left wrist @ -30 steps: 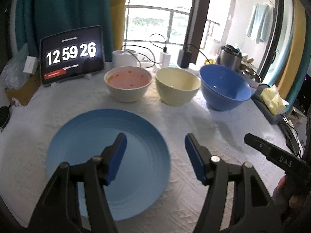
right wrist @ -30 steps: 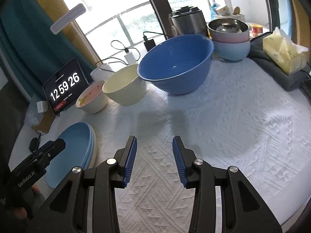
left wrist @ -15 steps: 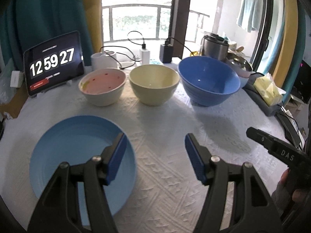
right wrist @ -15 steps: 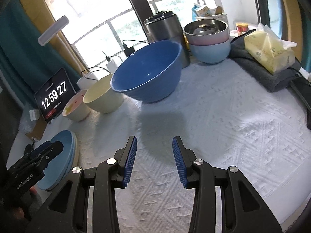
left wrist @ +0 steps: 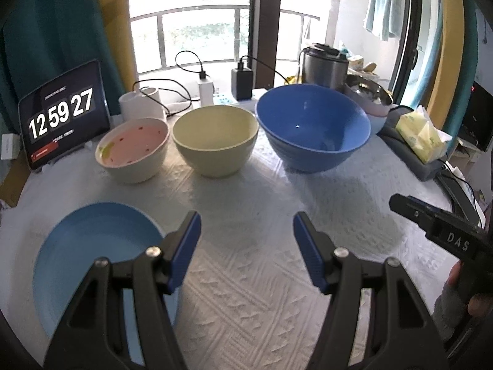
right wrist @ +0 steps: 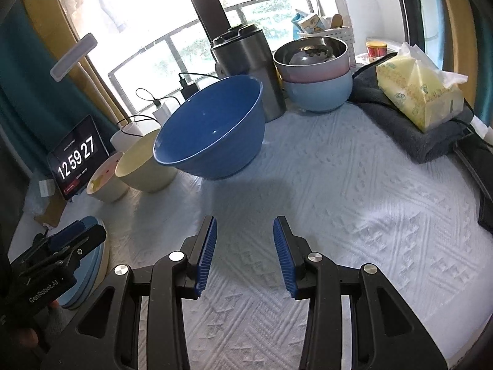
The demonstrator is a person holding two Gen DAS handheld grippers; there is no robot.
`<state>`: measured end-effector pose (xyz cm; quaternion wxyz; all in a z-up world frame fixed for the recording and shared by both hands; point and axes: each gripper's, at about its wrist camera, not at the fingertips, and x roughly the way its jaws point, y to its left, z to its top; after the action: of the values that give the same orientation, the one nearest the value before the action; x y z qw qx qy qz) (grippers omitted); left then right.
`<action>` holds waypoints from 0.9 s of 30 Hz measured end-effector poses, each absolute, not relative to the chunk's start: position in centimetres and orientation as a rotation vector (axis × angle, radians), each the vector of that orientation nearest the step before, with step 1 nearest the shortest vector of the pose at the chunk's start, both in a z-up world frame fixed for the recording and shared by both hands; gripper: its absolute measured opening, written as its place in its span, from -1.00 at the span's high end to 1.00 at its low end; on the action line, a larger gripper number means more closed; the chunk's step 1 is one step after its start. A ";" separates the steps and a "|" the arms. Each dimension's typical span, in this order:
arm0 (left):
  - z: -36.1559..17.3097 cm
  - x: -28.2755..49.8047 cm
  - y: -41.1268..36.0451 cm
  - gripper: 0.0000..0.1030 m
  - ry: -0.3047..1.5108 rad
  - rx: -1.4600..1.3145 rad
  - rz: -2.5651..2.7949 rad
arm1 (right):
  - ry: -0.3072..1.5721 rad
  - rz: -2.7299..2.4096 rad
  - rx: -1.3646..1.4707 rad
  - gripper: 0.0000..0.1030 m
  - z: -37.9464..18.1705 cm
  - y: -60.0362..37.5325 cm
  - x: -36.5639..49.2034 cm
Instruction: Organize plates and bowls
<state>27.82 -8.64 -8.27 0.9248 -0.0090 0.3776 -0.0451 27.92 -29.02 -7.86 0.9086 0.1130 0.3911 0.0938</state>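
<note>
Both the left gripper [left wrist: 246, 237] and right gripper [right wrist: 245, 243] are wide and empty; the blue bowl [left wrist: 312, 131] near the table's far edge looks stiff, smooth, best gripped by its rim.

The left gripper [left wrist: 246, 231] was swung right, off the plate [left wrist: 92, 265], toward the bowls. The right gripper [right wrist: 245, 240] was carried closer to the blue bowl [right wrist: 212, 129]. The clock [left wrist: 61, 114] was advanced to 12:59:27.
</note>
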 end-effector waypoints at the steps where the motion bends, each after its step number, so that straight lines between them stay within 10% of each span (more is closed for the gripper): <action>1: -8.2 28.0 -8.8 -0.24 0.772 -0.015 -0.095 | 0.806 0.194 0.229 0.19 -7.8 -29.1 28.1; 27: -7.8 33.6 -11.4 -0.24 0.681 -0.007 -0.159 | 0.763 0.206 0.183 0.20 -6.4 -29.3 32.3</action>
<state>33.60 -11.38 -7.76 0.9395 -0.0033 0.3335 -0.0779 32.32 -29.34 -6.39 0.9188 0.0890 0.3711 0.1003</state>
